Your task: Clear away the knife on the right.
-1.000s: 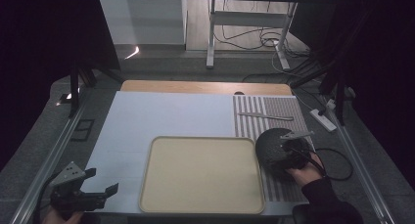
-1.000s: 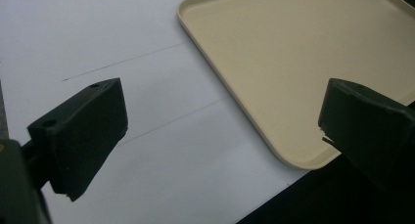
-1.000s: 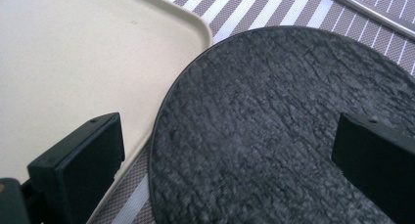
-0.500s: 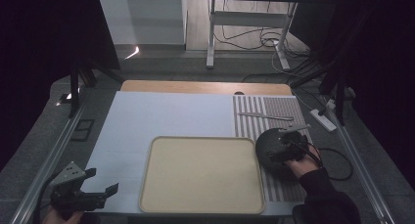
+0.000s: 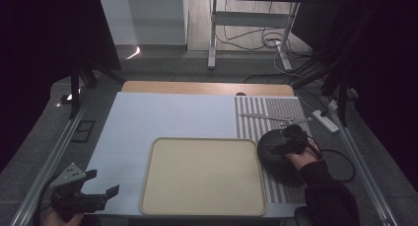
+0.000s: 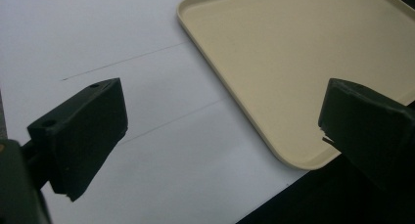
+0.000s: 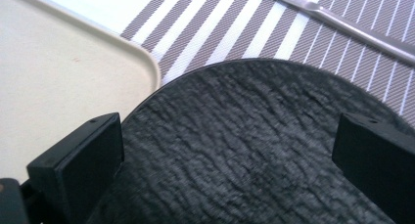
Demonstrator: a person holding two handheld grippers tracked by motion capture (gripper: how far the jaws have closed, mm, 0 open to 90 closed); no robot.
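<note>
Black rough-grained round plate (image 7: 254,150) between spread right tongs (image 7: 235,150); left tongs (image 6: 220,131) likewise spread.

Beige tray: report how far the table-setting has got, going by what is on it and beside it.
Done: nothing yet; the beige tray lies bare on the white mat. In hand: the right gripper hangs open over the black textured plate, which sits on the striped placemat beside the tray, not gripped. Left, probably: plate and metal utensils remain to move. The left gripper waits open near the tray's corner.

Both claws are black (left claw (image 5: 106,196) grey-plated), right claw (image 5: 291,137) cabled, dark sleeve (image 5: 328,196).
</note>
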